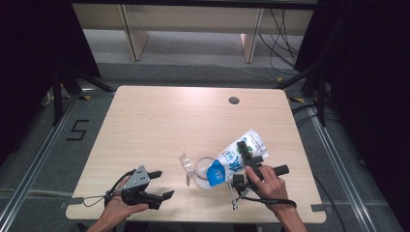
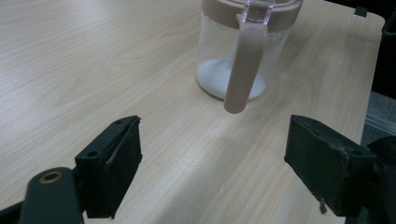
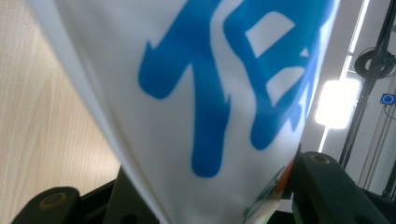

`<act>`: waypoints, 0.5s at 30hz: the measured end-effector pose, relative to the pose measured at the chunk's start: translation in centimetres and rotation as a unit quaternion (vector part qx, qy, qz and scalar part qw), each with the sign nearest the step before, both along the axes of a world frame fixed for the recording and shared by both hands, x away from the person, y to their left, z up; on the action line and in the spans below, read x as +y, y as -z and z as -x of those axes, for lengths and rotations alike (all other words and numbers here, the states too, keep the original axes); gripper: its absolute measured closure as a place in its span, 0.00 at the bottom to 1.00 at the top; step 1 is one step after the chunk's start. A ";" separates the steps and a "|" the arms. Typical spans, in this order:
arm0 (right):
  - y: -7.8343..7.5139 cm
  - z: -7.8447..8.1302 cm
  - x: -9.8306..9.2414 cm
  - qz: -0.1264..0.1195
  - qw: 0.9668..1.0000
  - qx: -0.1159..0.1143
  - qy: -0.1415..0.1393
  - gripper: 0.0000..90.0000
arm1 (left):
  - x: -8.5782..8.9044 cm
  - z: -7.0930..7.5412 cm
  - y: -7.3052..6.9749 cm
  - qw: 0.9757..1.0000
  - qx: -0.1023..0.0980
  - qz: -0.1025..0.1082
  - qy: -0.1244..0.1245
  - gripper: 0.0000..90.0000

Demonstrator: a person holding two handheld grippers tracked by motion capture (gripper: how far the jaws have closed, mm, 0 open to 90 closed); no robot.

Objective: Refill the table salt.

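A white pouch with blue lettering (image 1: 231,158) is held tilted above the table, its blue lower end over the mouth of a clear jar (image 1: 202,174). My right gripper (image 1: 250,154) is shut on the pouch's middle. In the right gripper view the pouch (image 3: 201,93) sits between the right gripper's (image 3: 215,191) two jaws. My left gripper (image 1: 165,183) rests open near the table's front left, pointing at the jar. In the left gripper view the jar (image 2: 219,51) has a beige lid with a hanging flap (image 2: 243,65) and white powder (image 2: 208,79) at its bottom, ahead of the left gripper (image 2: 212,158).
The light wooden table (image 1: 159,121) has a round cable hole (image 1: 234,100) near its back right. The jar's clear lid part (image 1: 185,162) sticks out to its left. Black stand legs (image 1: 72,79) flank the table on the floor.
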State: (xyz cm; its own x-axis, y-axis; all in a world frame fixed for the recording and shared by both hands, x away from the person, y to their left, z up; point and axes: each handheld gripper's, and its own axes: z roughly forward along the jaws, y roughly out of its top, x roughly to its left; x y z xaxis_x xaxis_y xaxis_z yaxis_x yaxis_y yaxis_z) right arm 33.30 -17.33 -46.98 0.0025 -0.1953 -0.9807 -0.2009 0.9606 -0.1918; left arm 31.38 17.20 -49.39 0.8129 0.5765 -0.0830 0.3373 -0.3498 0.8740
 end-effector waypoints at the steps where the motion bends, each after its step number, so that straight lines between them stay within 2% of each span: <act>1: -0.1 0.0 0.0 0.007 1.000 0.002 0.003 0.64 | 0.0 0.0 0.0 1.000 -0.001 -0.001 0.002 0.20; 2: 0.0 0.0 0.0 0.002 1.000 -0.001 -0.001 0.64 | -0.1 0.0 0.1 1.000 0.001 0.004 0.003 0.20; 3: 0.0 -0.1 0.1 0.004 1.000 -0.004 -0.006 0.64 | -0.2 0.1 0.1 1.000 0.013 0.013 -0.005 0.20; 5: 0.0 -0.1 0.1 0.007 1.000 -0.002 -0.008 0.65 | -0.2 0.1 0.1 1.000 0.012 0.012 -0.005 0.20; 7: 0.0 -0.1 0.1 0.005 1.000 -0.001 -0.008 0.65 | 0.1 -0.1 0.0 1.000 -0.004 -0.008 0.004 0.20; 9: 0.0 -0.1 0.1 0.005 1.000 -0.001 -0.008 0.65 | -0.2 0.2 0.1 1.000 0.012 0.013 -0.006 0.20; 12: 0.1 0.0 0.1 -0.005 1.000 0.001 -0.003 0.66 | -0.2 0.1 0.1 1.000 0.012 0.012 -0.005 0.20; 15: 0.0 -0.1 0.1 -0.001 1.000 -0.001 -0.010 0.66 | -0.2 0.1 0.1 1.000 0.012 0.012 -0.005 0.20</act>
